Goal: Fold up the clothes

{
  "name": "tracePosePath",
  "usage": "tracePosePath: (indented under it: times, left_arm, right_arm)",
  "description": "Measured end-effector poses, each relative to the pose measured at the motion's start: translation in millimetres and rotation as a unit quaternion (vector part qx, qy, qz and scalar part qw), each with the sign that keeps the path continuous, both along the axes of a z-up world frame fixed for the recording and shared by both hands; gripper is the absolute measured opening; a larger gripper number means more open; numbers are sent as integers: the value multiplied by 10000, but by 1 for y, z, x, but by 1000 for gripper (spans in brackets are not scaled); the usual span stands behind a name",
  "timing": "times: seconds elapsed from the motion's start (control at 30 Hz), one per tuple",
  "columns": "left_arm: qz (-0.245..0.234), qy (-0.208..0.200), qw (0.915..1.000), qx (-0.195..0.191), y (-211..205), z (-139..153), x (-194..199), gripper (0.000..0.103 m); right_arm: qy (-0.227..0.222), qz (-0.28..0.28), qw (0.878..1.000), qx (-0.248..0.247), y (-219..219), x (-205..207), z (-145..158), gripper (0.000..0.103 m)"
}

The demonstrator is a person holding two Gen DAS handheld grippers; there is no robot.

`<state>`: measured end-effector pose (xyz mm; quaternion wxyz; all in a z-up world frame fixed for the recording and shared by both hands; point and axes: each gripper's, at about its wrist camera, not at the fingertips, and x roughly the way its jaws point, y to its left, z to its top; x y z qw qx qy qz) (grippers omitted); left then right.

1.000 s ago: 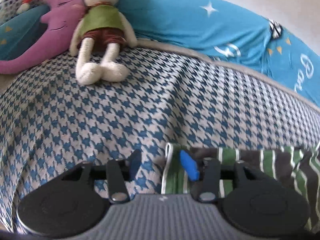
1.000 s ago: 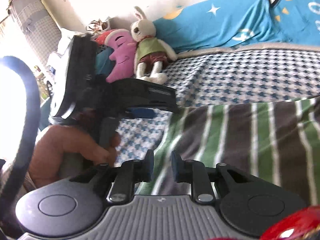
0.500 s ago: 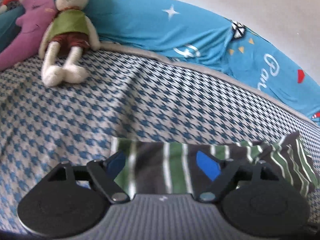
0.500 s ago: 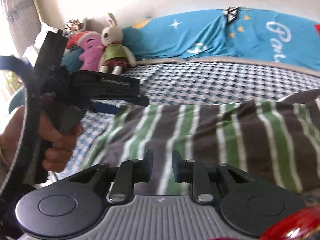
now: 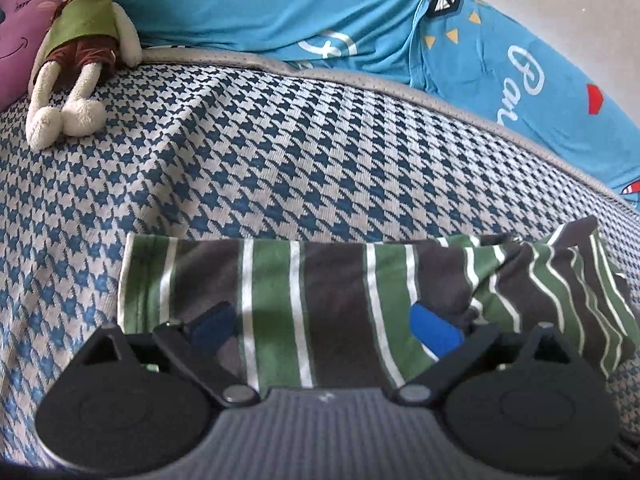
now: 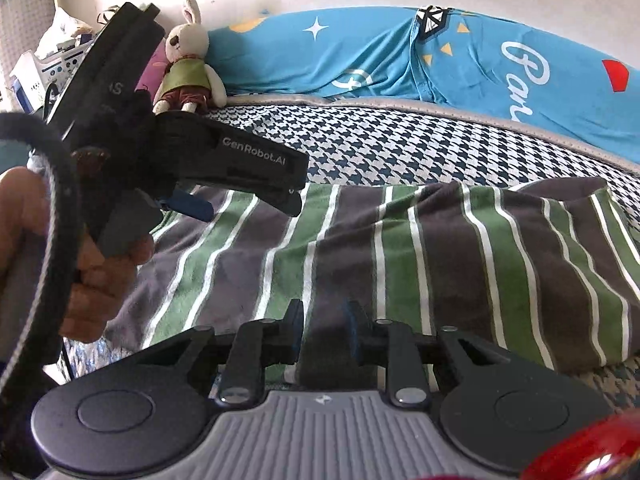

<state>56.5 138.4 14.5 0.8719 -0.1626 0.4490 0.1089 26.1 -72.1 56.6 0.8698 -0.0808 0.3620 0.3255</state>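
While the striped garment (image 6: 400, 248) lies folded, its near edge is hidden.

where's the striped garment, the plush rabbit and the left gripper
striped garment (image 5: 332, 304): left wrist view, on a dark stripe mid-cloth
plush rabbit (image 5: 82, 20): left wrist view, on its green top
left gripper (image 5: 324, 326): left wrist view, midway between its open fingertips

Both wrist cameras sit low and close over the shirt (image 5: 328, 300) (image 6: 400, 248), facing the pillow (image 5: 320, 12) (image 6: 360, 56); both share the rabbit (image 5: 80, 40) (image 6: 188, 60).
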Motion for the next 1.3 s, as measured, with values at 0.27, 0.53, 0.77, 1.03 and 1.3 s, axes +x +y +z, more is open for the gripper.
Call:
tracePosePath:
  times: [0.27,0.53,0.77,1.03,1.3]
  left_arm:
    - [60,-37,9997,-225,5,3,1,98]
    - [217,-32,9991,-372,17,5,-3,99]
    - [306,54,9986,-438,21,4,-3,102]
    - [457,93,9975,-539,28,4,-3,103]
    - [450,131,9977,-493,31,1,-5,103]
  right_arm:
    - [53,695,9976,6,-10,-20,3,24]
    - [-370,1431,9884,-346,-2,-47,-3,32]
    - [-709,1722,9807,-588,14,-51,-12,39]
    - [-1099,1870,9717,-936,29,-55,-25,41]
    - [-1105,1901,9710,-943,36,-53,-29,8]
